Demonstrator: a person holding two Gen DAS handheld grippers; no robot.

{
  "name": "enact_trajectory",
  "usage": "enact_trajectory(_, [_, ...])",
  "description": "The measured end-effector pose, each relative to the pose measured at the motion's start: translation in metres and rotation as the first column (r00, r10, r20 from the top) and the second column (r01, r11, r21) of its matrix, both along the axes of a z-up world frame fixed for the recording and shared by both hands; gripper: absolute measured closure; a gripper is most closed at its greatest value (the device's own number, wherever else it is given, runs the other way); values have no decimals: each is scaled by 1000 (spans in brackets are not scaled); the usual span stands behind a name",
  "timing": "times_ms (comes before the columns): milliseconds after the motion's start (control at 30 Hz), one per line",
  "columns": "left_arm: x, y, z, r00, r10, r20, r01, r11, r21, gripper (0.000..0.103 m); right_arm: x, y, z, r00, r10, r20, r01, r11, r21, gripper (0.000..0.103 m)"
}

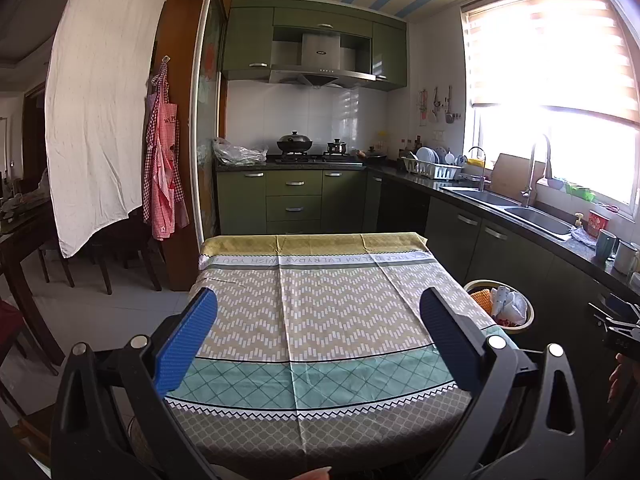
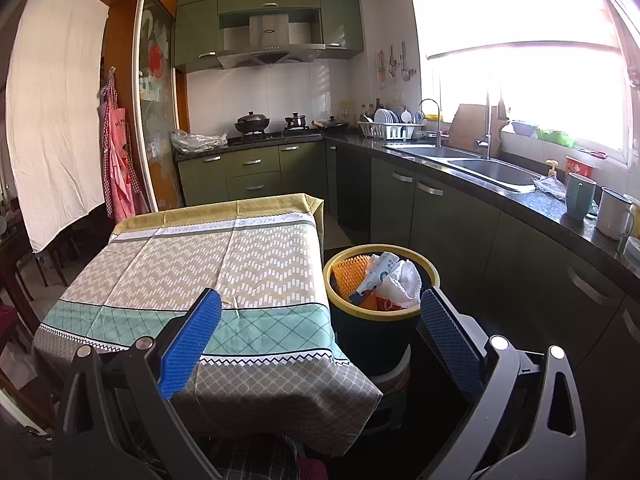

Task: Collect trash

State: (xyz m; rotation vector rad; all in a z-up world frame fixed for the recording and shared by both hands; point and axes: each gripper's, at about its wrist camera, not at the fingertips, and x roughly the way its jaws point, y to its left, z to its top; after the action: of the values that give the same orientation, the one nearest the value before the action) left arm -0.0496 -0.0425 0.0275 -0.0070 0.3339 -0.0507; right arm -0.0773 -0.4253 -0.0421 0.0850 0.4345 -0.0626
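I hold both grippers, left [image 1: 318,332] and right [image 2: 320,330], jaws wide and empty. The trash [image 2: 394,280], crumpled paper and wrappers, sits in the bin [image 2: 376,316] right of the table [image 2: 224,256]. It looks light, soft; I'd pinch a crumpled fold.

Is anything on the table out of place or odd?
One small pale scrap lies on the tablecloth near the bin; the other trash is in the bin. Both tongs are open and empty.
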Motion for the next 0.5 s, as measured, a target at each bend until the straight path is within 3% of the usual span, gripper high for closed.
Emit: enact_trajectory(500, [1, -3, -2, 1000, -8, -4, 8, 1000, 16, 7, 3, -2, -4, 1000, 0, -5, 0, 1000, 4, 5])
